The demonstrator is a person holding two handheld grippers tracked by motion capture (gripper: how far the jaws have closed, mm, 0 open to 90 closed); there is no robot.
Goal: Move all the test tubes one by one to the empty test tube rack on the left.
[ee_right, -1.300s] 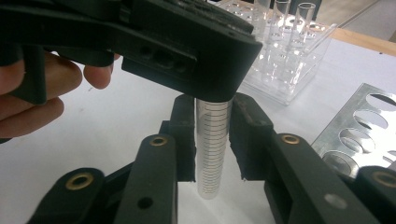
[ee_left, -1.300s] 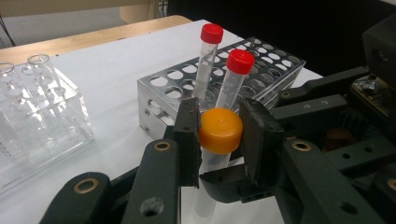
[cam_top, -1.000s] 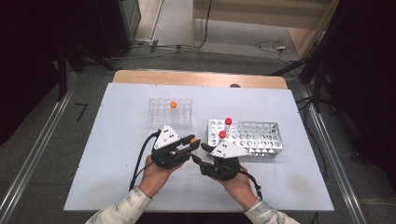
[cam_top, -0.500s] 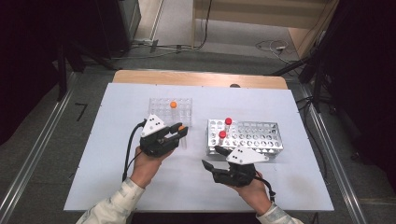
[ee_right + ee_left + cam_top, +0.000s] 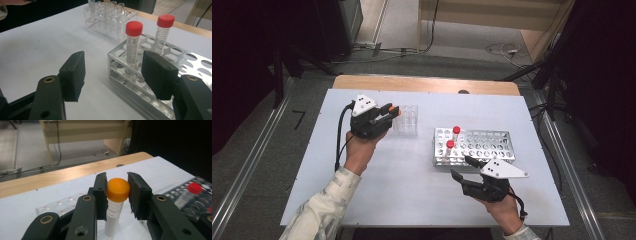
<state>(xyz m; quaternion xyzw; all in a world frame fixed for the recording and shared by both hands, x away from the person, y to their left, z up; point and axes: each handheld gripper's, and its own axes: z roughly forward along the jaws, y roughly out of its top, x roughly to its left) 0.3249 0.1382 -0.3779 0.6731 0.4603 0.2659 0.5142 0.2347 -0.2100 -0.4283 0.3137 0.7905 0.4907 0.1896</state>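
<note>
My left gripper is shut on an orange-capped tube. Its pads clamp the cap and the tube hangs upright below, beside the clear plastic rack. My right gripper is near the front right, just in front of the metal rack. Its jaws have just been opening and now stand open with nothing between them. Two red-capped tubes stand in the metal rack's left end.
The clear rack holds a few tubes at the back, one with a yellowish cap. A wooden strip runs along the table's far edge. White tabletop lies between the two hands.
The grippers were tip to tip at the table's middle and have drawn apart. The left went back and left with the orange-capped tube; the right pulled toward the front right, its jaws wider.
</note>
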